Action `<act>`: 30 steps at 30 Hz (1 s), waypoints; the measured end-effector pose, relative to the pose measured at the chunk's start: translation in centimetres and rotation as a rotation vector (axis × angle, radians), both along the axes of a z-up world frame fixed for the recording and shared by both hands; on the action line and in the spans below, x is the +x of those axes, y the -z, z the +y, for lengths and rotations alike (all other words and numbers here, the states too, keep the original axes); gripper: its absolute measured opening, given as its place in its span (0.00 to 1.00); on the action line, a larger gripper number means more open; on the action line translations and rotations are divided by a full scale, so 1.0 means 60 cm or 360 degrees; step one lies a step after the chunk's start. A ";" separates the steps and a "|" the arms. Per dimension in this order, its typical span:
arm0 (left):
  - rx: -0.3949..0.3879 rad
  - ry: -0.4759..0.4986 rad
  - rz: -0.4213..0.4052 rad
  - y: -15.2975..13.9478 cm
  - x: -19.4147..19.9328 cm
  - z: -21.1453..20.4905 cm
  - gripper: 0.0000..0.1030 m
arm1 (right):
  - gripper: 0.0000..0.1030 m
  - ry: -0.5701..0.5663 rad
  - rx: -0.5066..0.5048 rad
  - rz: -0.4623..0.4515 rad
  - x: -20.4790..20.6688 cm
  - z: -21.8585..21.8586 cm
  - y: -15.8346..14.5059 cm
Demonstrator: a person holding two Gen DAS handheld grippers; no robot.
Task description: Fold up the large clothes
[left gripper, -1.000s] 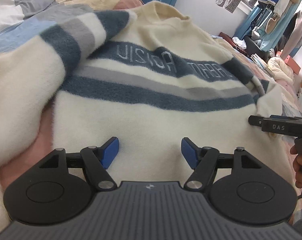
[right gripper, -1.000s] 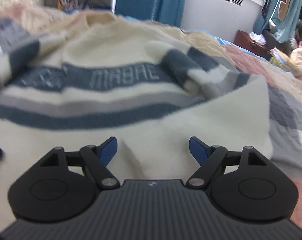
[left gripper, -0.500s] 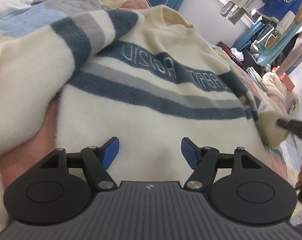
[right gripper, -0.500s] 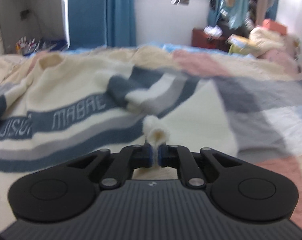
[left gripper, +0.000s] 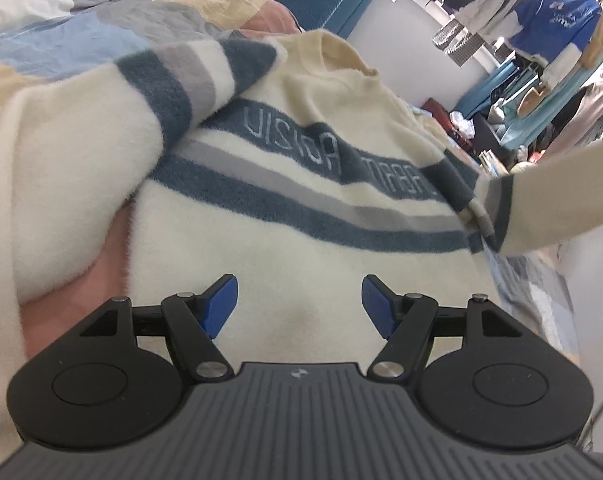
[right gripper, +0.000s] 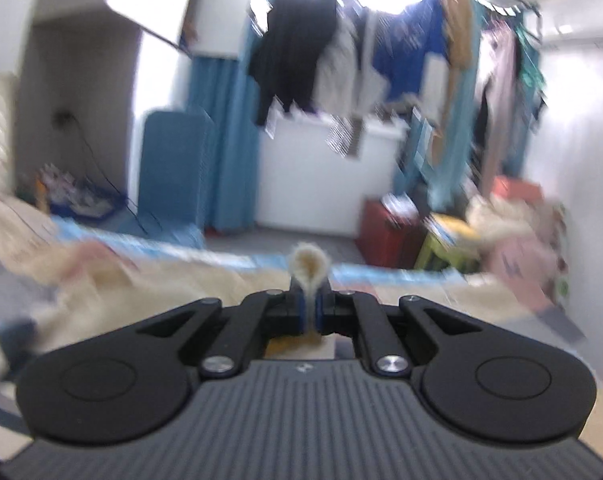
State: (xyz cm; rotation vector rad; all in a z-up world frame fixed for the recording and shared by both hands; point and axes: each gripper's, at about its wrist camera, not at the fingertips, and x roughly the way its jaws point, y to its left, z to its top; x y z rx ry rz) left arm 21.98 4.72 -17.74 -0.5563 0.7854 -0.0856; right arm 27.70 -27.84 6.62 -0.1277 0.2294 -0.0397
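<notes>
A cream fleece sweater [left gripper: 301,208] with blue and grey stripes and stitched lettering lies spread on the bed. My left gripper [left gripper: 299,304] hovers open just above its lower front, nothing between the blue pads. The left sleeve [left gripper: 81,152] is folded over at the left. The right sleeve [left gripper: 549,200] is lifted and stretches off to the right edge. In the blurred right wrist view, my right gripper [right gripper: 309,308] is shut on a tuft of cream sleeve fabric [right gripper: 308,264], raised above the bed and facing the room.
A patchwork quilt [left gripper: 61,20] covers the bed under the sweater. Beyond the bed stand a blue padded panel [right gripper: 173,168], blue curtains [right gripper: 225,140], a rack of hanging clothes [right gripper: 381,64], a red box [right gripper: 389,232] and piles of clothing at the right.
My right gripper closed on the right sleeve's edge and rose sharply, lifting the sleeve off the sweater. My left gripper stayed open and shifted slightly over the sweater's front.
</notes>
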 end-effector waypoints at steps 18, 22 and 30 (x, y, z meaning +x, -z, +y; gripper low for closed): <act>-0.0164 -0.0374 -0.0304 -0.082 -0.102 0.160 0.71 | 0.08 -0.1048 0.0003 0.0365 -0.071 0.330 0.126; -0.0191 -0.0431 -0.0330 -0.089 -0.114 0.195 0.71 | 0.10 -0.1066 0.0103 0.0649 -0.064 0.370 0.233; -0.0104 -0.0296 -0.0365 -0.096 -0.107 0.166 0.71 | 0.46 -0.1141 0.0334 0.0956 -0.051 0.358 0.276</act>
